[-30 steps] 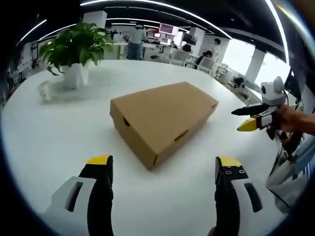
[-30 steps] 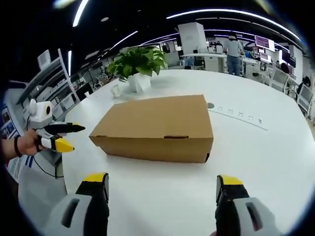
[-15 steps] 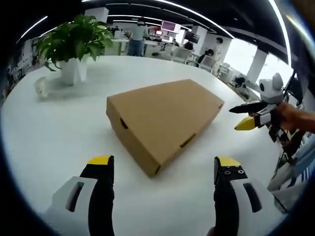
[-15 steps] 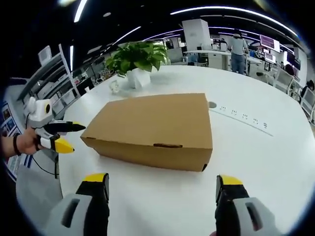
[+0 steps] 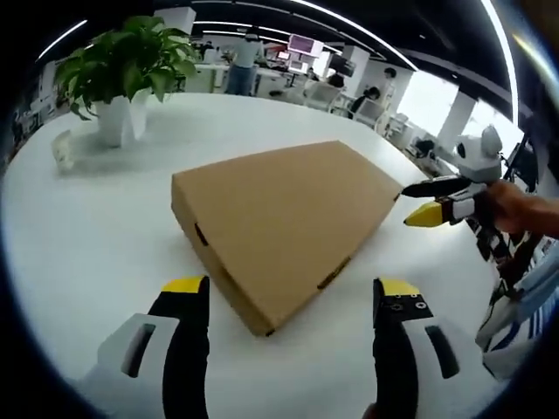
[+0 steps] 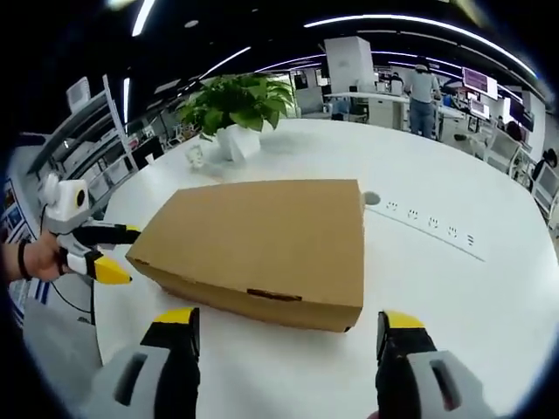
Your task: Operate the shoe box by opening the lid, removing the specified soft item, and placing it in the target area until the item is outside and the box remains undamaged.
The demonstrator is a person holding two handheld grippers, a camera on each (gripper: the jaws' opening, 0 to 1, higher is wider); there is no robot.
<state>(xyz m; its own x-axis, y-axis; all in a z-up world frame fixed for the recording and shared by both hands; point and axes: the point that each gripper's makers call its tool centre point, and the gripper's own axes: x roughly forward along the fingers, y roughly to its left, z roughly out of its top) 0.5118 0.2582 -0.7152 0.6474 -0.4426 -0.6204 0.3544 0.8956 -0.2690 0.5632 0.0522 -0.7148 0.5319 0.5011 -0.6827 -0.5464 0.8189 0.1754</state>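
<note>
Left gripper view: the fingers (image 5: 186, 301) of the left gripper (image 5: 286, 297) are spread wide with nothing between them, yellow tips hanging just short of the near corner of the shoe box (image 5: 279, 218). The box lies flat on the white table (image 5: 79, 244), lid shut, with the closing tab slot on the side facing right. The right gripper (image 5: 430, 202) comes in from the right edge, held in a hand, its jaws parted and empty, tips near the far right corner of the box but apart from it. A potted plant (image 5: 122, 74) stands well behind.

Right gripper view: the right gripper's (image 6: 288, 330) own jaws are also released and bare, framing the long front side of the box (image 6: 262, 240). The left gripper (image 6: 94, 253) sits just beside the box's left end.

Step in hand, judged: approach, before any lid contact. The soft item is presumably inside; it cannot be seen. Next move likely needs one tip under the lid's front edge near the tab while the other steadies the base, lifting gently so the cardboard does not tear.
</note>
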